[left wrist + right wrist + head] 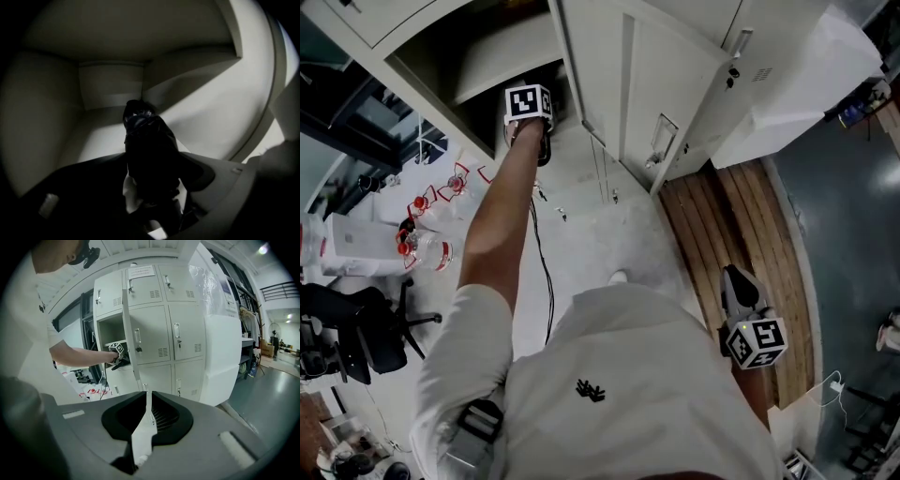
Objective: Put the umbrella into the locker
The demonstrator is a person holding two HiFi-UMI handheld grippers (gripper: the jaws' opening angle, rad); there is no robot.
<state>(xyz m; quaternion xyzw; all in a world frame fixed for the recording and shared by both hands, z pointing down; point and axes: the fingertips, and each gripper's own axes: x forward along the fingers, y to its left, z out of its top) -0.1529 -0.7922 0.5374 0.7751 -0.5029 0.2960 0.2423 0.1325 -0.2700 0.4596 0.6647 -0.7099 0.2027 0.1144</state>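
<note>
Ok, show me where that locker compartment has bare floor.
Bare floor lies between the umbrella and the left wall, back to the rear wall. The middle is crowded: the umbrella sits between the jaws of the left gripper.

We see a black umbrella (pixel 150 154) against the off-white locker (pixel 187 333). We note black-and-white square markers on the cube (pixel 528 102), brown wooden floor planks (pixel 741 234), and a white shirt (pixel 656 375) bearing a small black emblem.
</note>
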